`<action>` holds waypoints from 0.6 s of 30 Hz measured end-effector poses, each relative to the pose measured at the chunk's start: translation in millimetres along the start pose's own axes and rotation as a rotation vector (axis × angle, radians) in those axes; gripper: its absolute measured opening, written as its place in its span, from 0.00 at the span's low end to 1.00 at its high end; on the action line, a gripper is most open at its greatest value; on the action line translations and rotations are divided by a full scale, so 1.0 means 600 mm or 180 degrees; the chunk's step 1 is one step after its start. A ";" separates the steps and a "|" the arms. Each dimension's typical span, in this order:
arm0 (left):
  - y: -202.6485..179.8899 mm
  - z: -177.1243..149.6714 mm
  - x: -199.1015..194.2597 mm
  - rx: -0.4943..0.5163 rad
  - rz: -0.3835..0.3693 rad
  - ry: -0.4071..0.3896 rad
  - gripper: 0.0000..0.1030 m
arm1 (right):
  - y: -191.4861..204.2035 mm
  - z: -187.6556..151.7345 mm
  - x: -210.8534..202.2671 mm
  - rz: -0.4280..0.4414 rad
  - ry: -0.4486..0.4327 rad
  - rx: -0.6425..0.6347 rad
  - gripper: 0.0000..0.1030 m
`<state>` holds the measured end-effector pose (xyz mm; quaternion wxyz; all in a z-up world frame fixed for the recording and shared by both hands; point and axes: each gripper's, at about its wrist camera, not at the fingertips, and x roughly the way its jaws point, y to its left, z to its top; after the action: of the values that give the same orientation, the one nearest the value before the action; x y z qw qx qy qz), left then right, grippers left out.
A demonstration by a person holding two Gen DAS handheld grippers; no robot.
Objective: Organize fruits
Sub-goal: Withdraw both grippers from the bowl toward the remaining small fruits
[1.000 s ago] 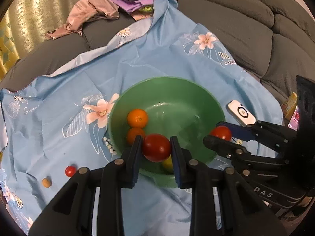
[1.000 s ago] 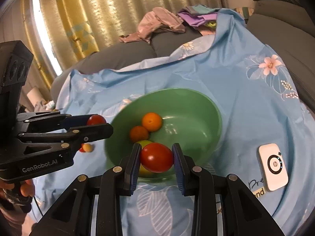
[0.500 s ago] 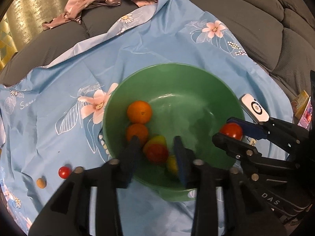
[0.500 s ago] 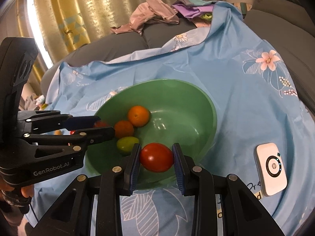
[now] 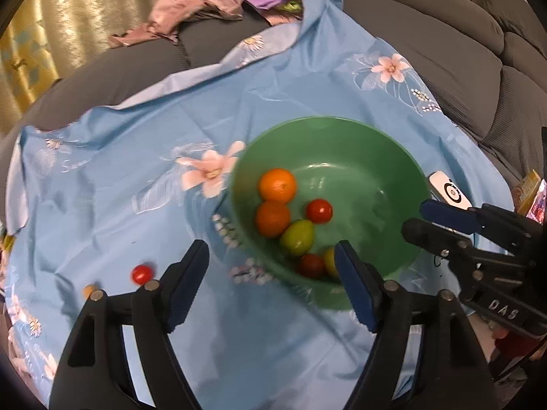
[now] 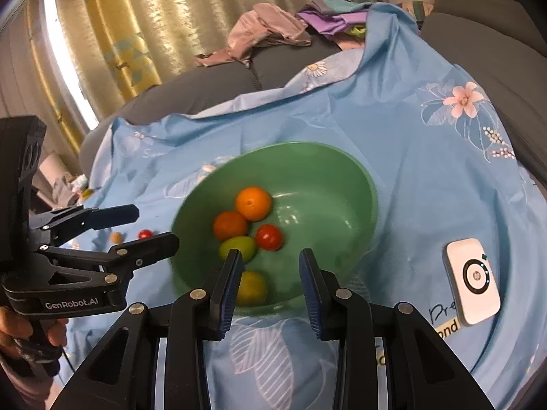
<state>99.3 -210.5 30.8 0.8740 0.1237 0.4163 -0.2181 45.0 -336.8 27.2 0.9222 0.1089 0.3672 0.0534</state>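
A green bowl (image 5: pixel 393 157) (image 6: pixel 342 167) sits on the blue flowered cloth. It holds two oranges (image 5: pixel 277 185) (image 6: pixel 253 203), a green fruit (image 5: pixel 297 237) (image 6: pixel 237 247), a yellow fruit (image 6: pixel 252 287) and two red tomatoes (image 5: pixel 319 210) (image 5: pixel 310 265); one tomato shows in the right wrist view (image 6: pixel 269 236). My left gripper (image 5: pixel 271 270) is open and empty at the bowl's near left rim. My right gripper (image 6: pixel 270 273) is open and empty over the near rim. A small red tomato (image 5: pixel 141 274) (image 6: pixel 145 234) and a tan fruit (image 5: pixel 89 289) (image 6: pixel 116 237) lie on the cloth left of the bowl.
A white device (image 6: pixel 473 280) (image 5: pixel 449 189) lies on the cloth right of the bowl. Crumpled clothes (image 5: pixel 195 13) (image 6: pixel 273 34) lie on the grey sofa behind. Sofa cushions (image 5: pixel 444 51) rise at the right. Curtains (image 6: pixel 154 17) hang at the back left.
Both grippers have opened and let their red tomatoes fall into the bowl. The left gripper has drawn back to the left of the bowl.
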 end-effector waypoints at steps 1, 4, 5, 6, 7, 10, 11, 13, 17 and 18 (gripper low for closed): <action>0.003 -0.005 -0.008 -0.0013 0.0023 -0.0025 0.75 | 0.005 -0.001 -0.004 0.0014 -0.0001 -0.0009 0.34; 0.019 -0.024 -0.031 -0.0089 0.0077 -0.0073 0.76 | 0.025 -0.004 -0.016 0.0047 -0.0006 -0.0088 0.34; 0.025 -0.029 -0.036 -0.0110 0.0085 -0.0074 0.77 | 0.032 -0.006 -0.020 0.0054 -0.0009 -0.0113 0.34; 0.030 -0.035 -0.042 -0.0138 0.0109 -0.0083 0.77 | 0.038 -0.006 -0.021 0.0065 -0.0013 -0.0137 0.34; 0.037 -0.043 -0.048 -0.0167 0.0136 -0.0093 0.77 | 0.044 -0.006 -0.023 0.0074 -0.0014 -0.0159 0.34; 0.056 -0.065 -0.064 -0.0258 0.0164 -0.0112 0.77 | 0.066 -0.009 -0.025 0.0098 0.0014 -0.0246 0.34; 0.062 -0.073 -0.068 -0.0286 0.0165 -0.0114 0.78 | 0.073 -0.010 -0.025 0.0118 0.0028 -0.0275 0.34; 0.080 -0.096 -0.078 -0.0364 0.0182 -0.0116 0.78 | 0.091 -0.014 -0.024 0.0164 0.0063 -0.0345 0.34; 0.133 -0.164 -0.100 -0.0663 0.0277 -0.0077 0.78 | 0.127 -0.030 -0.018 0.0286 0.0130 -0.0546 0.34; 0.143 -0.178 -0.103 -0.0735 0.0314 -0.0063 0.78 | 0.137 -0.034 -0.016 0.0304 0.0145 -0.0611 0.34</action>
<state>34.1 -75.6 15.6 0.8961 0.0403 0.4234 -0.1267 22.6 -255.4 38.7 0.9162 0.0362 0.3756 0.1347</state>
